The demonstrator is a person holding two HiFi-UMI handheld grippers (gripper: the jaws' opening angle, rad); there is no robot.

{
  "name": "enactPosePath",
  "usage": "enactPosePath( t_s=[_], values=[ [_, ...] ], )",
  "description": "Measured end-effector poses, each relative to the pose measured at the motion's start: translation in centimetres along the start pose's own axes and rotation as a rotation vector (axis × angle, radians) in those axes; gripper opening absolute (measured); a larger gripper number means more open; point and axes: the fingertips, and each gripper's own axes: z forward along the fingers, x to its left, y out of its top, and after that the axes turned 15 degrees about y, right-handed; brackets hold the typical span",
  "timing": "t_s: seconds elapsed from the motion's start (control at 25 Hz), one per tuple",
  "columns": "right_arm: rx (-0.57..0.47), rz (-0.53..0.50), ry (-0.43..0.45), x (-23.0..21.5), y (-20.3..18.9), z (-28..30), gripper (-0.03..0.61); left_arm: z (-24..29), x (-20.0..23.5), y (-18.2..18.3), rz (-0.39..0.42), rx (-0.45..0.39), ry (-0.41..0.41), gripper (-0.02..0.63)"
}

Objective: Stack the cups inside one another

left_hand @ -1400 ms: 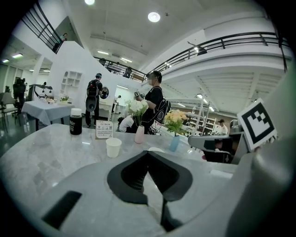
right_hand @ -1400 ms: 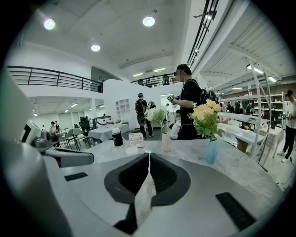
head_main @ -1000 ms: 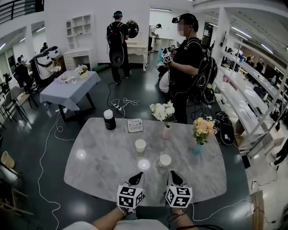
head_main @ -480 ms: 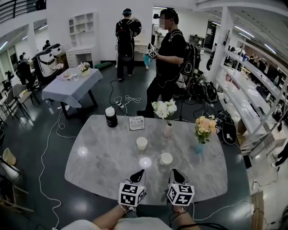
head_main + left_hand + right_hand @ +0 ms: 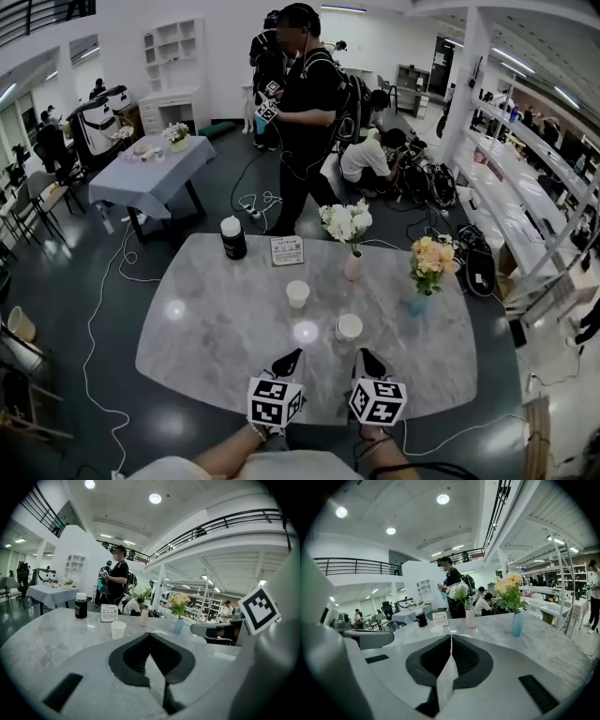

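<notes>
Grey marble-look tabletop [image 5: 206,328], glossy, ceiling lights reflecting off it. Two white cups stand apart, unstacked: far cup [image 5: 298,293] near centre, near cup [image 5: 349,327] just ahead of right gripper [image 5: 364,354]. Left gripper [image 5: 292,354] sits beside it at the near edge. Both have jaws pressed together with nothing between. Far side has black jar [image 5: 232,237], sign card [image 5: 287,249], pink vase [image 5: 353,265], blue vase [image 5: 416,303]. Dark floor [image 5: 103,291] with cables. Person [image 5: 305,103] stands beyond, cloth-covered table [image 5: 150,173] at left.
</notes>
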Motion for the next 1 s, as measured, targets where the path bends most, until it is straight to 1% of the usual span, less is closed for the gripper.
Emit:
enactPosePath(
  t_s=[0.24, 0.44, 0.68, 1.0],
  values=[
    [0.005, 0.012, 0.009, 0.4, -0.6, 0.9, 0.014, 0.3, 1.0, -0.6, -0.006, 0.010, 0.008, -0.003],
    [0.014, 0.021, 0.055, 2.1, -0.7, 2.5, 0.014, 0.7, 2.7, -1.0, -0.011, 0.034, 0.041, -0.003],
    [0.025, 0.041, 0.078, 3.7, -1.0, 5.3, 0.015, 1.5, 5.4, -1.5, -0.027, 0.059, 0.076, -0.003],
    [0.056, 0.042, 0.145, 5.8, -1.3, 9.9, 0.015, 3.1, 8.9, -2.3, -0.047, 0.100, 0.119, -0.003]
  ],
)
